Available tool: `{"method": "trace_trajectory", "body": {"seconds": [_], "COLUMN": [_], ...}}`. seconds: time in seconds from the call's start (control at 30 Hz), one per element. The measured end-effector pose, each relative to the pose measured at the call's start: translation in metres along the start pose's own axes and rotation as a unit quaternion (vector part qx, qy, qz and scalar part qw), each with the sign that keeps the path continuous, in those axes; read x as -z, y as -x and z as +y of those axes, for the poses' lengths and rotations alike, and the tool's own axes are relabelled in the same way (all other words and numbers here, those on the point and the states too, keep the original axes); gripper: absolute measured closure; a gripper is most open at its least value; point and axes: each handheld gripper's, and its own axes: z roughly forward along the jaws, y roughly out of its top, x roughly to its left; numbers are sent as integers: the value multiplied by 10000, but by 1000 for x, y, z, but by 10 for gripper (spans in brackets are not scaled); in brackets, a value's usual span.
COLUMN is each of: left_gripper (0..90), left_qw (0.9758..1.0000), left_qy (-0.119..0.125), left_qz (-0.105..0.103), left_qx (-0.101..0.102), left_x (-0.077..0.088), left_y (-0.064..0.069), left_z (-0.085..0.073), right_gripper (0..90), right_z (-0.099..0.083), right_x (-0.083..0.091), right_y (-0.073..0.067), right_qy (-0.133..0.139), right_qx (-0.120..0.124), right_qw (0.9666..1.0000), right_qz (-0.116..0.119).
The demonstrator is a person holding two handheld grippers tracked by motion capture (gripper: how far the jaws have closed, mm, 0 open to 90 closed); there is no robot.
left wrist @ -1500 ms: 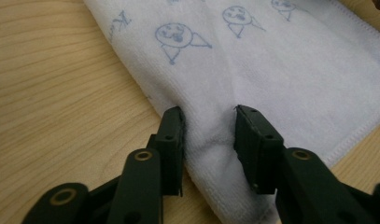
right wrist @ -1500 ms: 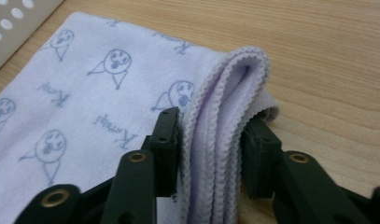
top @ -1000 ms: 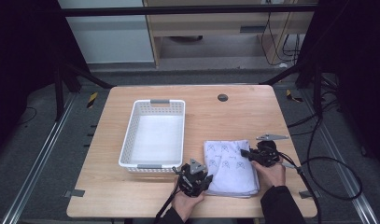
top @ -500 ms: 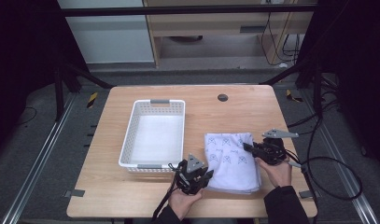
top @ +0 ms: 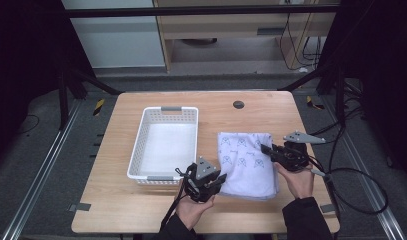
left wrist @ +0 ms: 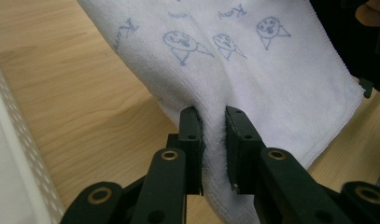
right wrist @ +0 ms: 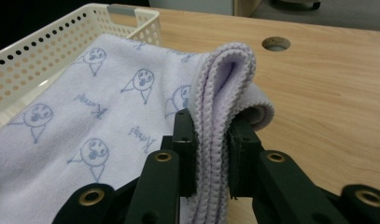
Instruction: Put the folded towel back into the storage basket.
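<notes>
Both grippers pinch the folded towel [top: 247, 162] — left gripper [left wrist: 213, 135] on its near corner, right gripper [right wrist: 211, 140] on its layered edge — beside the white basket [top: 141, 145] on the table [top: 271, 107].

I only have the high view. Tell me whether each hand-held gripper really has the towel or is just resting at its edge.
Observer: The left hand-held gripper has towel cloth bunched between its two jaws; it is clamped on the edge.
Operator: Now report the right one.
Observer: The right hand-held gripper is shut on a folded edge, with several stitched layers standing up between its jaws.
Operator: Describe what lies beyond that fold.
Observer: In the right gripper view, the white basket sits just past the towel's far side, its perforated wall close against the cloth, and the round hole in the table lies off to the other side.
</notes>
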Motion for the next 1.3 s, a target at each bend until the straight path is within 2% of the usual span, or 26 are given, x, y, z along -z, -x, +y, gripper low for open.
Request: {"method": "trace_trajectory", "body": {"seconds": [0.37, 0.67, 0.83, 1.3], "left_gripper": [771, 771, 771, 771], "left_qw": [9997, 9991, 9988, 9973], "left_qy": [231, 401, 468, 660], "left_qz": [72, 118, 171, 316], "left_qx": [-51, -20, -20, -23], "left_x": [21, 35, 41, 60], "left_y": [-13, -23, -28, -47], "left_z": [19, 27, 31, 38], "right_gripper": [764, 765, 764, 764], "right_z": [25, 40, 48, 71], "right_x": [1, 1, -1, -11], "right_y": [-13, -23, -29, -47], "right_qy": [267, 460, 549, 661], "right_qx": [91, 187, 159, 328], "right_qw": [9996, 9988, 9984, 9973], "right_qz": [-4, 19, 28, 50]}}
